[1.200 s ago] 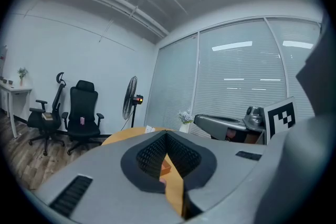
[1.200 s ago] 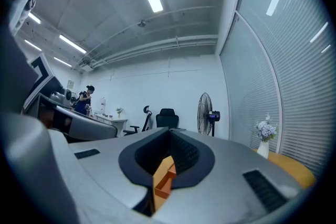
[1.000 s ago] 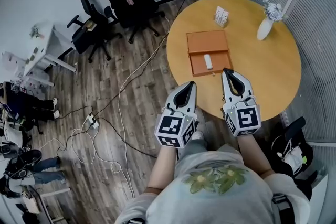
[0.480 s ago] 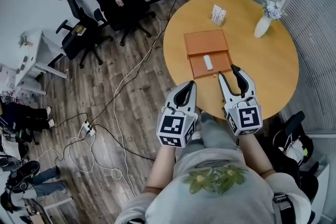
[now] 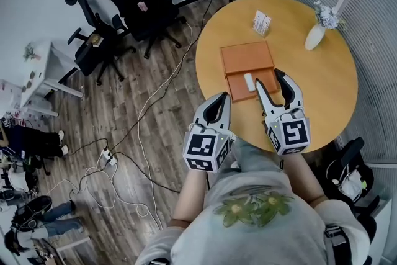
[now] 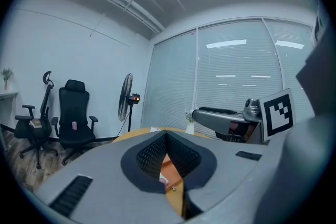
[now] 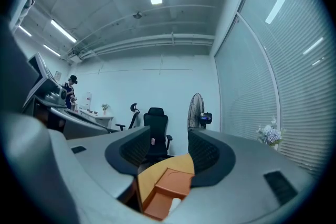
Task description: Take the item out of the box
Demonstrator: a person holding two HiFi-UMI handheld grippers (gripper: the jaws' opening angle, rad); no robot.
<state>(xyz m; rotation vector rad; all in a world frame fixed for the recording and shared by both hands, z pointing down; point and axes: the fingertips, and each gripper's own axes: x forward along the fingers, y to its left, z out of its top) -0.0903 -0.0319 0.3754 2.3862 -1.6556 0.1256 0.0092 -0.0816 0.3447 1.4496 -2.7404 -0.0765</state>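
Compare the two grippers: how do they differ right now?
The left gripper has jaws together; the right gripper has jaws apart and opening, gripping nothing. The left sits back by the table edge; the right reaches the open box. Both carry marker cubes.

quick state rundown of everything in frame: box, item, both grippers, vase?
box: drawer pulled out, open
white item: lying in the open drawer, not held
right gripper: over the table by the drawer, jaws opening, nothing gripped
left gripper: jaws together, empty, near the table edge
vase: upright on the table, flowers in it
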